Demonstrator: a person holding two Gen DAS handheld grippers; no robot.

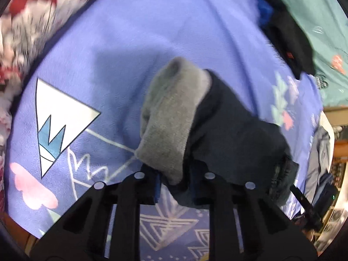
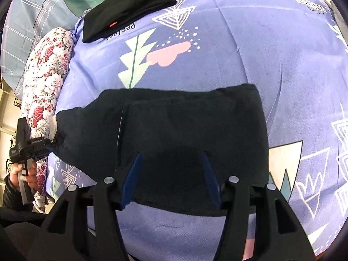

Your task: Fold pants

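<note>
Left gripper [image 1: 174, 180]: clamped tight on the dark navy fleece-lined pants [image 2: 174, 134], grey lining [image 1: 171, 126] rolled outward at center frame.
Right gripper [image 2: 171, 178]: fingers spread wide apart, blue pads [image 2: 132, 178] resting over the pants' near edge, lower center.
Pants: lying spread across the purple printed bedsheet [image 2: 228, 50], mid-frame.
Folded black garment [image 2: 128, 13]: upper left, well apart.
Floral pillow [image 2: 45, 76]: left edge.

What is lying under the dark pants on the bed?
Under the dark pants only the purple printed bedcover shows, around every edge. Whatever lies directly beneath the fabric is covered and cannot be seen.
</note>
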